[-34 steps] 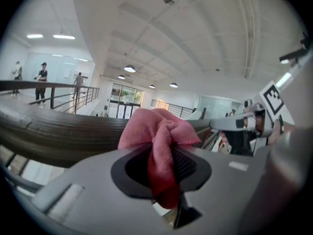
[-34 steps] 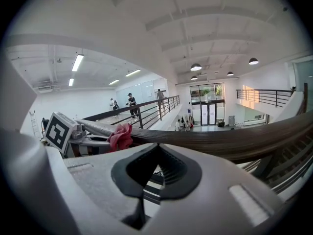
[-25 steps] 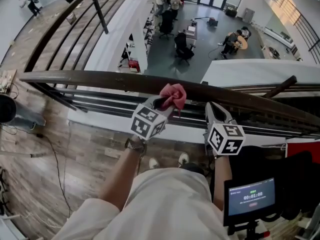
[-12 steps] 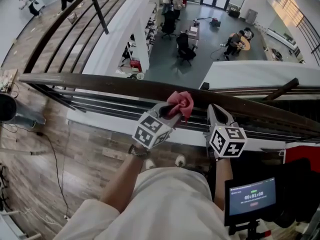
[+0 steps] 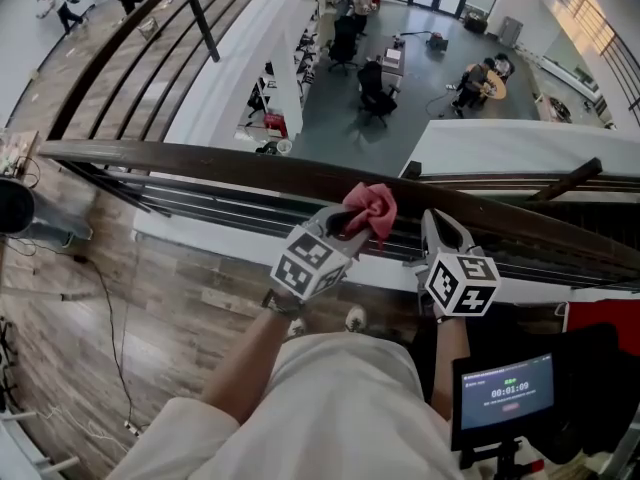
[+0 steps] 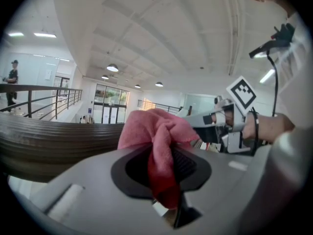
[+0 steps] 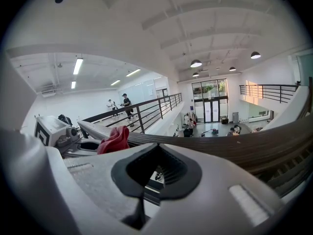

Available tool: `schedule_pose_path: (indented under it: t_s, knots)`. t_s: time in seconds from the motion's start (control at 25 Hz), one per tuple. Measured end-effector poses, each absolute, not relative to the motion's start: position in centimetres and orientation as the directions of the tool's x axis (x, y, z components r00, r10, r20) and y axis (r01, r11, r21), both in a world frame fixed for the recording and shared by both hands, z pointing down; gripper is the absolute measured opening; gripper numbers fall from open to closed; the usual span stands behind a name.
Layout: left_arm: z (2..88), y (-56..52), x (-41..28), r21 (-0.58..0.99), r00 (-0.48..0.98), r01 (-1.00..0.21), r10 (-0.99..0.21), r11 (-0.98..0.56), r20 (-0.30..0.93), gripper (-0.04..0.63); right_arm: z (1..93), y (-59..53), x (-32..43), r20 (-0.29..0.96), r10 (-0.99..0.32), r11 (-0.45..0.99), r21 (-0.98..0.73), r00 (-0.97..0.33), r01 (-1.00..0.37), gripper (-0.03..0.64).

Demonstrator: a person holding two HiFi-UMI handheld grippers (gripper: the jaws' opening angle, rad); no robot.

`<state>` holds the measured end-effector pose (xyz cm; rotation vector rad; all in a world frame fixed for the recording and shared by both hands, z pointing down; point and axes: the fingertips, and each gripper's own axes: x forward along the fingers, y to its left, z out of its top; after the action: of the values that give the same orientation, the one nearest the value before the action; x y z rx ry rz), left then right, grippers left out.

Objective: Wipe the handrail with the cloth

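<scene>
Your left claw (image 5: 345, 228) is clamped on the pink cloth (image 5: 370, 206), which bunches out of the jaws in a loose wad ahead of the tips. That wad lies on top of the dark wooden handrail (image 5: 200, 163), which runs crosswise just in front of the claw. From above it is hard to tell whether the cloth truly presses on the wood or merely brushes it, so tip the claw forward and down a touch until the wad flattens. Then draw it along the rail in one long, even stroke, with the jaws square to the rail so that the cloth, not the plastic tips, meets the wood. Squeeze firmly: only a narrow fold sits between the pads, a hard drag could pull it free, and beyond the rail is an open drop to the floor below. Your right claw (image 5: 440, 236) is closed on nothing, just to the right of the cloth and close to the rail's near side. Shift it further right, or a stroke that way will likely run into it.
</scene>
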<state>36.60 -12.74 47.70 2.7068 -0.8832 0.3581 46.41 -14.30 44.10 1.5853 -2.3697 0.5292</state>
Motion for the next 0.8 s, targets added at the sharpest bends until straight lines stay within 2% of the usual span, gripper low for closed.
schedule_pose_path:
  t_s: [0.44,0.8]
  knots:
    - [46.9,-12.5,42.2,0.188,0.804,-0.574,-0.505,-0.797,0.313,0.092,43.2,-13.9,49.8,0.397,-0.830,0.351,-0.176,-0.393,-0.920,0.003]
    - [46.9,-12.5,42.2,0.172,0.767,-0.632,-0.575,-0.756,0.285,0.092,44.0,-13.5,48.9,0.387,-0.801,0.419,-0.183,-0.457,-0.889,0.003]
